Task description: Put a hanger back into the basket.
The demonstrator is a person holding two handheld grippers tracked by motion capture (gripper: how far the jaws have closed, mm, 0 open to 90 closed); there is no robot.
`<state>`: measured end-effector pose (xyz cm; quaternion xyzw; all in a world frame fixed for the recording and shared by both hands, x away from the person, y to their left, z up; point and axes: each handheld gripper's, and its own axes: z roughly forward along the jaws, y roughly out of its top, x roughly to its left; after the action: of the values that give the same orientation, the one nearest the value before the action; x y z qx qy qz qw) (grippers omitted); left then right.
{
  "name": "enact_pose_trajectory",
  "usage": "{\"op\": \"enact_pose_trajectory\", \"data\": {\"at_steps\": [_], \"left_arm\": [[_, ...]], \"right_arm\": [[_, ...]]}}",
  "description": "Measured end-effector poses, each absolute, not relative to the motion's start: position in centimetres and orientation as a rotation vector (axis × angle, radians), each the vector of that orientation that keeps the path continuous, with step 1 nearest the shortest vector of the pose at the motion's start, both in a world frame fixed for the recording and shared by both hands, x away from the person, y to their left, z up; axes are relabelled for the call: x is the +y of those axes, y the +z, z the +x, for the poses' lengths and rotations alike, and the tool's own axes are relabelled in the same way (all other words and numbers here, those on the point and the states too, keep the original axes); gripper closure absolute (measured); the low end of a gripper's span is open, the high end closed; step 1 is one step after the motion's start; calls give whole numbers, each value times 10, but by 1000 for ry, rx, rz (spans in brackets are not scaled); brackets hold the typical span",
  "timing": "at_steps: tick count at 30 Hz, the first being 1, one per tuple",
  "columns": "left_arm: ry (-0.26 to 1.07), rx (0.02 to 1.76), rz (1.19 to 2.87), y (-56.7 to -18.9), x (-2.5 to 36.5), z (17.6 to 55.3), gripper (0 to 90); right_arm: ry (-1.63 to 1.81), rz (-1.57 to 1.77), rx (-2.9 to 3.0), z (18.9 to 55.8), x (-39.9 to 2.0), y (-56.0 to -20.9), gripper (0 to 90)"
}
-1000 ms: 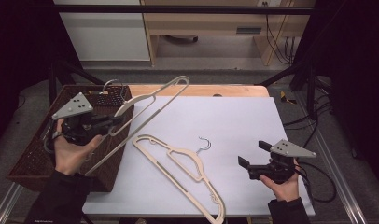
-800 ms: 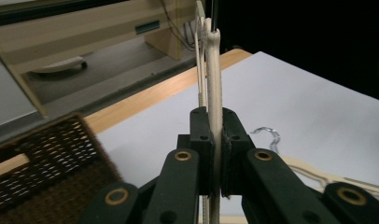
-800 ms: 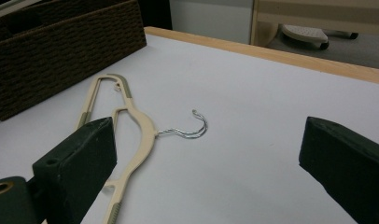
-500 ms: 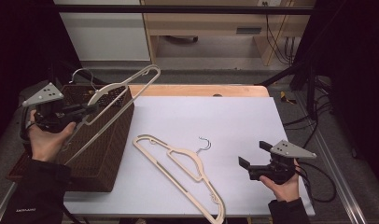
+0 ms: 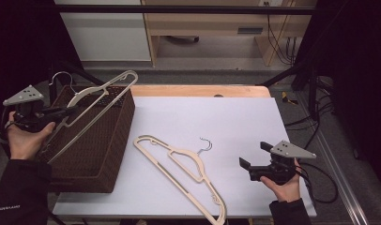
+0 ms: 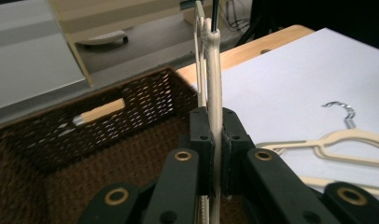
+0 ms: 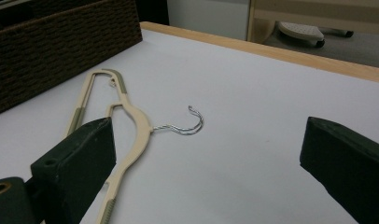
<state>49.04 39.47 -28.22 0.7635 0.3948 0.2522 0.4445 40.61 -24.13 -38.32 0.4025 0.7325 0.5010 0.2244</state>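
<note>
Held hanger: a cream plastic clothes hanger with a wire hook point(image 5: 92, 101) — tilted above the dark brown woven wicker basket point(image 5: 114, 140), likely so it can drop in lengthwise.
Left gripper point(image 5: 69, 111): clamped on the hanger's thin bar, jaws pressed flat against both sides to stop it swinging.
Second hanger: a matching cream hanger point(image 5: 181, 171) lies flat on the white tabletop point(image 5: 235, 122), just beside the basket.
Right gripper point(image 5: 253, 155): jaws wide apart, holding nothing — resting near the table's front edge and facing the second hanger, probably ready for it.
</note>
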Motion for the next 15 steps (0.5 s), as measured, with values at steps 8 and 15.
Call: {"op": "enact_pose_trajectory", "data": {"at_steps": [8,15], "left_arm": [[612,1035,1894,-293,420,499,858],[578,1066,1925,-305,430,502,859]], "right_arm": [[1371,1108,2034,408,-239,-385,39],[1371,1111,2030,407,-241,-384,38]]}}
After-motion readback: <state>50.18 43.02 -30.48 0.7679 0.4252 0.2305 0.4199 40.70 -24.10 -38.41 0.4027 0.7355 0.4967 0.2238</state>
